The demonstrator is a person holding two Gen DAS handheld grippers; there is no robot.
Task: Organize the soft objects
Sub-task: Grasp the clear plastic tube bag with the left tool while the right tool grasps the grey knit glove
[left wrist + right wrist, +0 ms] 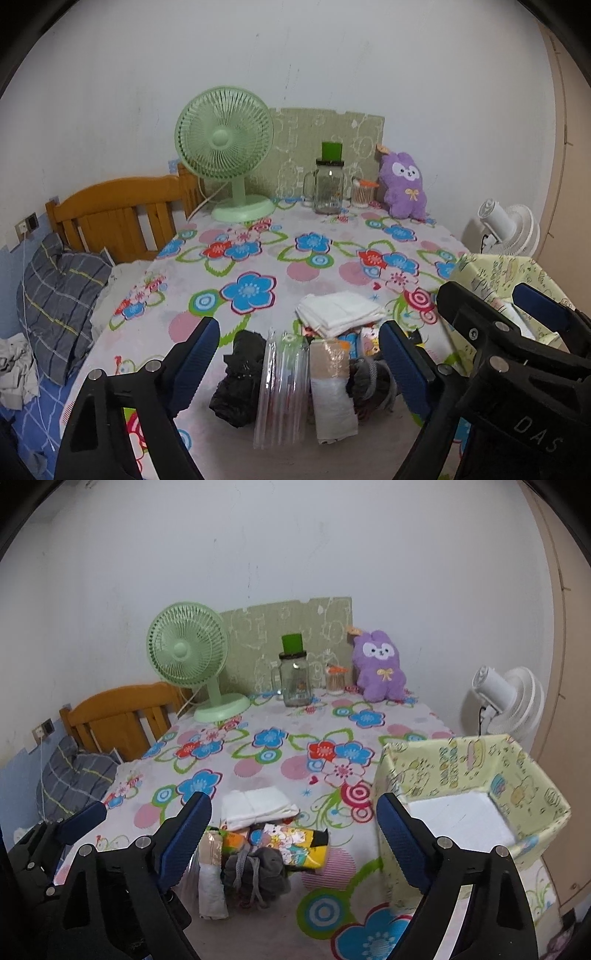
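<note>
A pile of soft items lies at the near edge of the flowered table: a folded white cloth [340, 308] [258, 805], a black bundle [236, 380], a clear plastic sleeve [282, 387], a white and brown roll [332, 391] [212, 882], a grey tied bundle [258, 871] and a colourful pack [291, 845]. My left gripper [299, 365] hovers open over the pile, holding nothing. My right gripper [295, 834] is open too, above the grey bundle and the pack. A pale yellow patterned box [472, 771] with a white floor stands to the right.
At the back of the table stand a green fan [225, 147], a glass jar [328, 188], a small cup of sticks [361, 194] and a purple plush [404, 184]. A white fan [509, 701] stands beyond the right edge. A wooden headboard [118, 210] and a grey pillow [62, 299] lie to the left.
</note>
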